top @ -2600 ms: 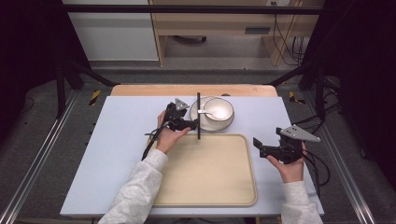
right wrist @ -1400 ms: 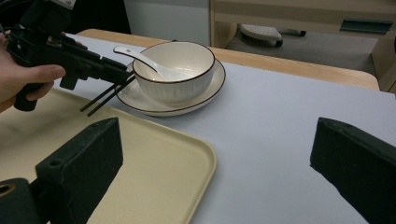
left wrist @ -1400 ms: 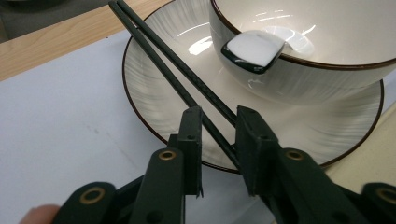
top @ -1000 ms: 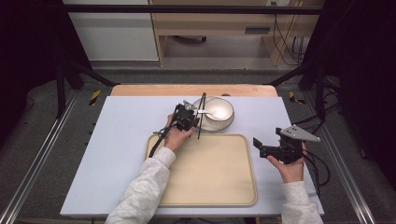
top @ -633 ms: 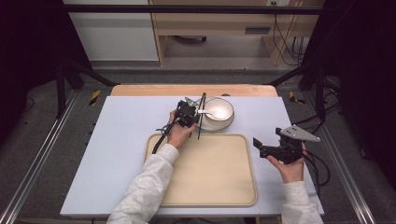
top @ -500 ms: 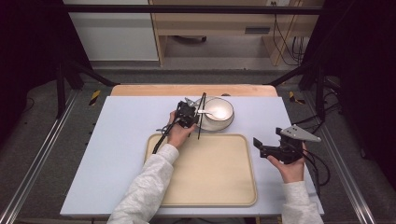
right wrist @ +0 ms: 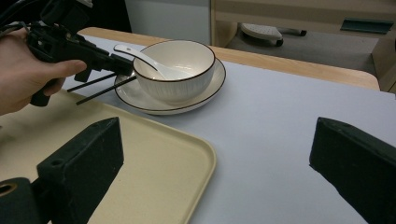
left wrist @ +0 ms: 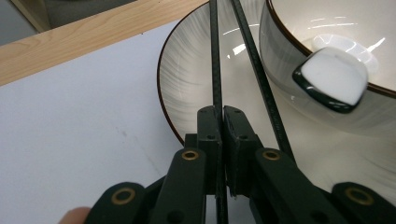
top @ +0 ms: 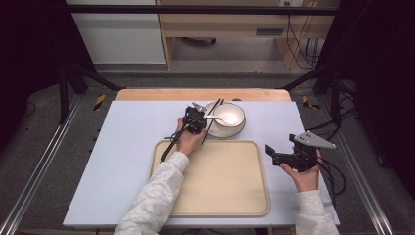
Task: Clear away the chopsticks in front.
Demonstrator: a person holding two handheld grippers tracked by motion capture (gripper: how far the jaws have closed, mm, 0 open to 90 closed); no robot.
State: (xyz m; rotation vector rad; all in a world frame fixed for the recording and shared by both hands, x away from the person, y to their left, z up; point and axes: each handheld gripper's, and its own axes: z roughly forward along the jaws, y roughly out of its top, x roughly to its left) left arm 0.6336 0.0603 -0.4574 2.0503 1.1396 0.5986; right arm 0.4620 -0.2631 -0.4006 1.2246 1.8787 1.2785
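Here, the left gripper (top: 196,119) has its jaws pinched tight on one black chopstick (left wrist: 216,70); the other chopstick (left wrist: 259,74) lies just beside it on the plate (left wrist: 187,65). A bowl (top: 230,115) with a spoon (right wrist: 140,56) sits on that plate. The right gripper (top: 284,156) hangs wide apart beside the tan tray (top: 215,196).

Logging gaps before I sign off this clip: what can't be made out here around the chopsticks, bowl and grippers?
- Left gripper, left gripper view: shut on one chopstick; whether the second chopstick is clamped too is hidden by its jaws.
- Spoon, same view: handle cut off by the frame edge.
- Plate, right gripper view: middle hidden under the bowl.
- Right gripper: open; fingertips cut off at the bottom edge.
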